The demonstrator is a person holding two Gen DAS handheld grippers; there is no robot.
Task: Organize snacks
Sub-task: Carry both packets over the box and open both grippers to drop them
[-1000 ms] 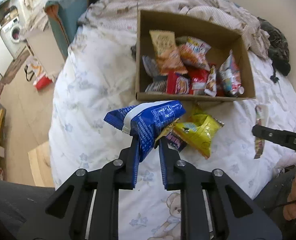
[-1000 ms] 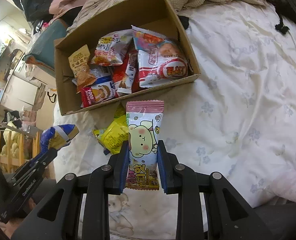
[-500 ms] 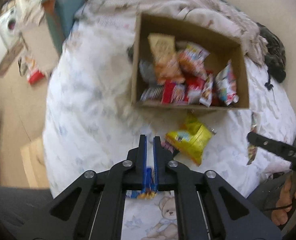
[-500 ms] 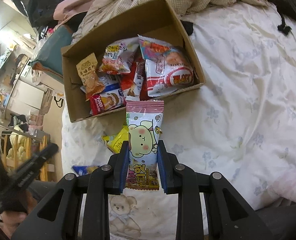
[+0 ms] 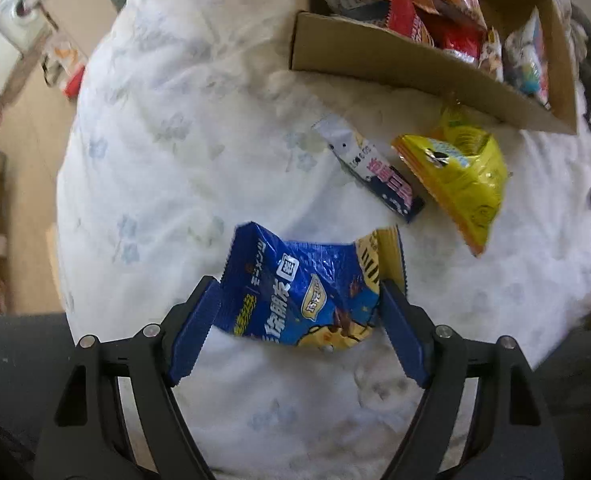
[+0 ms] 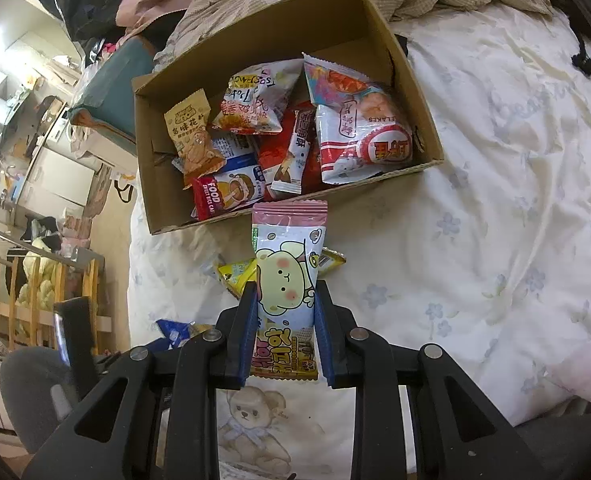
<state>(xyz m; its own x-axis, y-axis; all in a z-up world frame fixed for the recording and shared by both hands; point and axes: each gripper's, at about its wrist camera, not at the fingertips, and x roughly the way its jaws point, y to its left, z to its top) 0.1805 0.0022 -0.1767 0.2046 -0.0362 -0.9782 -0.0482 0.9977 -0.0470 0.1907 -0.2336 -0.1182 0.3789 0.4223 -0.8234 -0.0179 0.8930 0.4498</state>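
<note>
One white-and-navy bar (image 5: 369,168), left view only, beside yellow packet (image 5: 461,172)

blue snack bag (image 5: 295,292) lying crumpled on quilt, pink bear packet (image 6: 287,280) standing upright, cardboard box (image 6: 375,20) sitting full of snacks

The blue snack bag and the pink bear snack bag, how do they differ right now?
The blue snack bag is wide and crumpled; the pink bear snack bag is narrow and flat. The blue one lies on the bedsheet between the opening jaws of the left hand-held gripper; the pink one is clamped upright in the right hand-held gripper. Both are sealed snacks outside the cardboard box.
</note>
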